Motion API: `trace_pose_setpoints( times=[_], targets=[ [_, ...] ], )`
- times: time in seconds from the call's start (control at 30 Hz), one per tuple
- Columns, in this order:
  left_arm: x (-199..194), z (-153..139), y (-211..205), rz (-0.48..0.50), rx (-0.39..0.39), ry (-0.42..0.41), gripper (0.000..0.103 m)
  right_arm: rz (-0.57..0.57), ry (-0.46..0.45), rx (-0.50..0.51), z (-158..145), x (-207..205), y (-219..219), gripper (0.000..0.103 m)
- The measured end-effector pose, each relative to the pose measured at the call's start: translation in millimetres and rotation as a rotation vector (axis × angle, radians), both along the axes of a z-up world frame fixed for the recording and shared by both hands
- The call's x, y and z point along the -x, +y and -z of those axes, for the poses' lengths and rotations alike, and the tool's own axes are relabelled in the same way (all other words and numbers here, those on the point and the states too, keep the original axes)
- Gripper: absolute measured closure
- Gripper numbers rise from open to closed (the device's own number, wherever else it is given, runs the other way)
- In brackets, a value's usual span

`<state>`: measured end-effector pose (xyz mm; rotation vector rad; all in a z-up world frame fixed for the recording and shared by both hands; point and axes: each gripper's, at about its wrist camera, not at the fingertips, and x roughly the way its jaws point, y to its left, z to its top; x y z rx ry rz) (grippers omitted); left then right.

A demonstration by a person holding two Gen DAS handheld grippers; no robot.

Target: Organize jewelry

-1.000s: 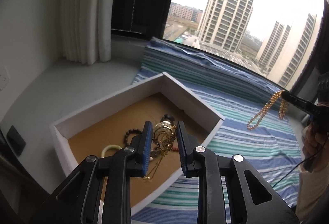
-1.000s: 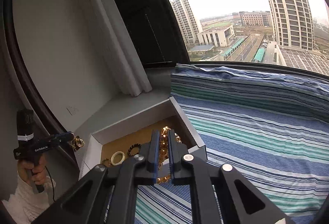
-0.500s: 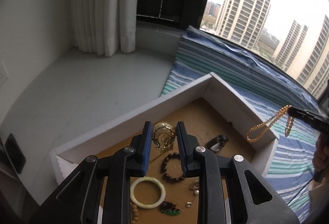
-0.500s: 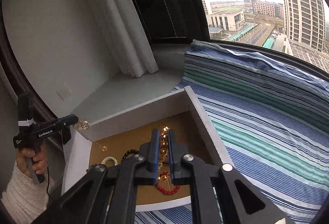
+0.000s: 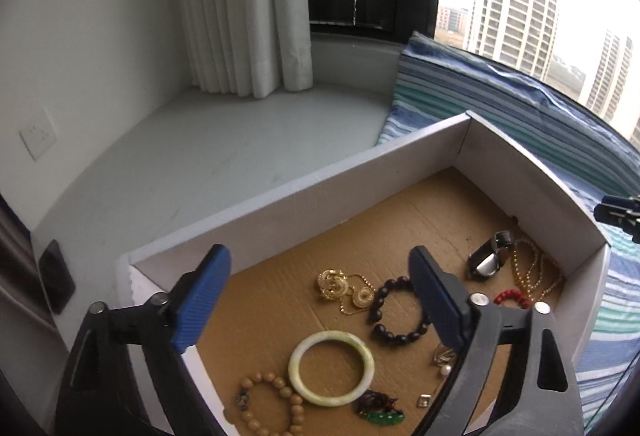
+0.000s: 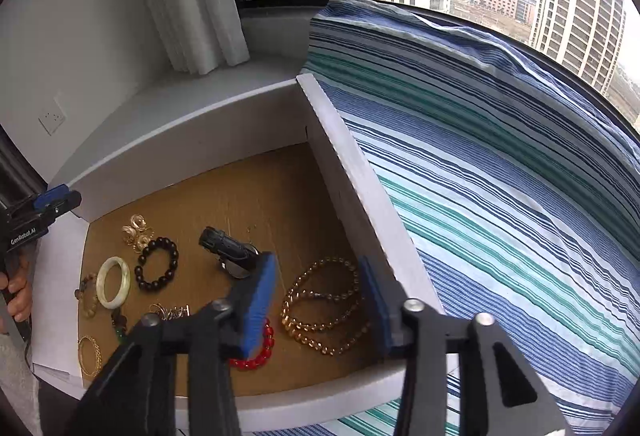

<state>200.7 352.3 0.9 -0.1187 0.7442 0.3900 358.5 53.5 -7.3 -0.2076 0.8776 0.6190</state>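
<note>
A: Nearest the lens, how do the fingers stand?

B: Left gripper (image 5: 320, 300) and right gripper (image 6: 318, 300) both spread wide, holding nothing, above the white box (image 5: 320, 196).

A: And the jewelry?

B: On the box's cardboard floor: jade bangle (image 5: 331, 368), dark bead bracelet (image 5: 396, 310), gold pendant necklace (image 5: 346, 290), amber bead necklace (image 6: 324, 306), red bracelet (image 6: 256, 354). Farther in, perhaps a watch (image 6: 230, 250). Beyond, striped cloth (image 6: 500, 176).

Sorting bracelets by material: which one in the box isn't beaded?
The pale green bangle: a smooth solid ring, unlike the beaded dark bracelet beside it.
</note>
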Motion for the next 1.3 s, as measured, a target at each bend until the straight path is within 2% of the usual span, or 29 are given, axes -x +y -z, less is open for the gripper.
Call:
trace_pose_setpoints(
  times=[0.1,0.13,0.27,0.4,0.57,0.73,0.9,1.03,1.3],
  targets=[
    [33.0,-20.5,-25.9,-0.037,-0.033,-0.082,0.001,0.0,-0.052,0.0,-23.3,18.7,-4.4,0.045],
    [44.5,-25.3,-35.1,-0.069,-0.041,-0.098,0.001,-0.002,-0.072,0.004,-30.4,28.8,-5.0,0.037],
    [78.7,-34.7,-72.7,-0.165,-0.009,-0.139,0.001,-0.077,-0.132,0.003,-48.7,74.3,3.0,0.025],
    [98.9,-37.0,-94.4,-0.242,0.0,-0.116,0.001,-0.143,-0.17,0.014,-52.6,112.4,14.8,0.025],
    [105.8,-44.4,-105.8,-0.277,-0.051,-0.1,0.001,-0.179,-0.16,0.021,-52.9,134.8,25.2,0.025],
    [110.3,-46.0,-104.4,-0.289,-0.009,-0.06,0.001,-0.191,-0.173,0.025,-54.4,148.0,31.2,0.025],
    [112.3,-46.5,-107.6,-0.309,-0.024,0.025,0.0,-0.177,-0.158,0.047,-52.9,157.6,37.1,0.025],
    [117.1,-47.4,-103.8,-0.307,0.021,0.023,0.0,-0.151,-0.172,0.067,-57.8,166.4,39.4,0.025],
    [115.2,-44.0,-99.9,-0.347,0.037,0.035,0.001,-0.127,-0.237,0.082,-72.1,178.7,41.9,0.025]
  ],
)
